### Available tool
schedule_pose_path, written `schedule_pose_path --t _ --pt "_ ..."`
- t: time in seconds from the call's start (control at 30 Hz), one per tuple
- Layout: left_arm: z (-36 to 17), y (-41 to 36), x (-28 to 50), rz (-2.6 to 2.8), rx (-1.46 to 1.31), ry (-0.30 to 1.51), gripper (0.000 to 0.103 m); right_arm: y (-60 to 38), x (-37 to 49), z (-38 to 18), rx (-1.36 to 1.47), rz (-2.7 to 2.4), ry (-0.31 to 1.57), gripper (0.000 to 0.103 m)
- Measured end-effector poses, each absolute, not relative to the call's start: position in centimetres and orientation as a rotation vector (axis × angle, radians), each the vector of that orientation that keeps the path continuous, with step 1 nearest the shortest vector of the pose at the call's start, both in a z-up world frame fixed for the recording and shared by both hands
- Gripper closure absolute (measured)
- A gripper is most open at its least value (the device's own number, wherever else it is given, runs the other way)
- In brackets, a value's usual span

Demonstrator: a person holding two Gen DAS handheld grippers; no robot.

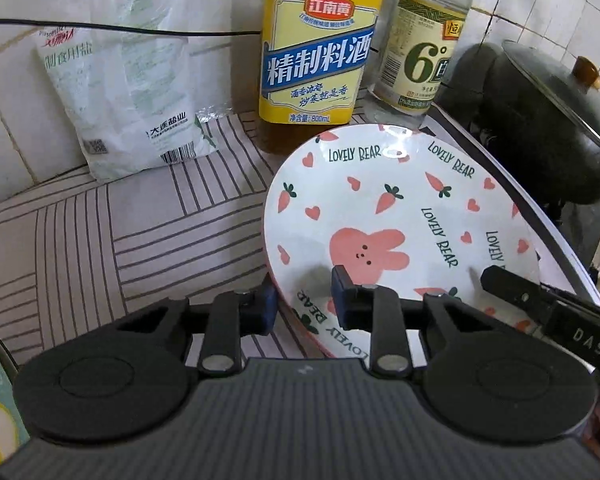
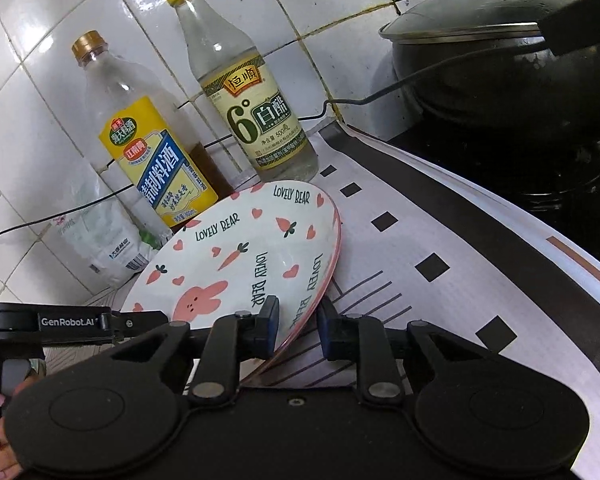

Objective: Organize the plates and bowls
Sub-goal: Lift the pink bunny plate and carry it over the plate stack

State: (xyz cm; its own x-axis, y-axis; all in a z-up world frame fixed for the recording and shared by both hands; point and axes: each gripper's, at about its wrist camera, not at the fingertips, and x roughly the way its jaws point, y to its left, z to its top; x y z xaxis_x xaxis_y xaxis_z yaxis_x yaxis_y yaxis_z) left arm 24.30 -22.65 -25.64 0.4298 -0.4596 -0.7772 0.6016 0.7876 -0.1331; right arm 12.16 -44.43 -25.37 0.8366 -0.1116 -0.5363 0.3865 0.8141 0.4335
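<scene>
Salt in a translucent plastic bag leans on the tiled wall at left. My left gripper pinches the near rim of the white ceramic plate with pink rabbit print, apparently tilted on the striped mat; my right gripper clamps its right edge.

Black left gripper, blue pads, silver pivot screws; right gripper alike (white "GenRobot.AI" lettering).
</scene>
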Motion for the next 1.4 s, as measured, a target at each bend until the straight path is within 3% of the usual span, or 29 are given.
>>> schedule_pose_path --t 0.63,0.93,1.17,1.4 --pt "-21.6 -16.1 21.2 -0.672 0.178 0.922 0.077 -40.7 10.7 -23.4 0.454 -0.169 0.548 0.077" --pt "-18.4 -12.3 17.1 -0.592 0.190 0.820 0.077 -37.0 9.9 -20.5 0.450 -0.075 0.528 0.077" --pt "-19.0 -11.2 18.6 -0.521 0.094 0.830 0.077 -32.2 11.3 -17.9 0.367 0.050 0.541 0.077" --pt "-19.3 -4.6 18.3 -0.400 0.007 0.883 0.077 -27.5 14.0 -17.4 0.300 0.180 0.559 0.077"
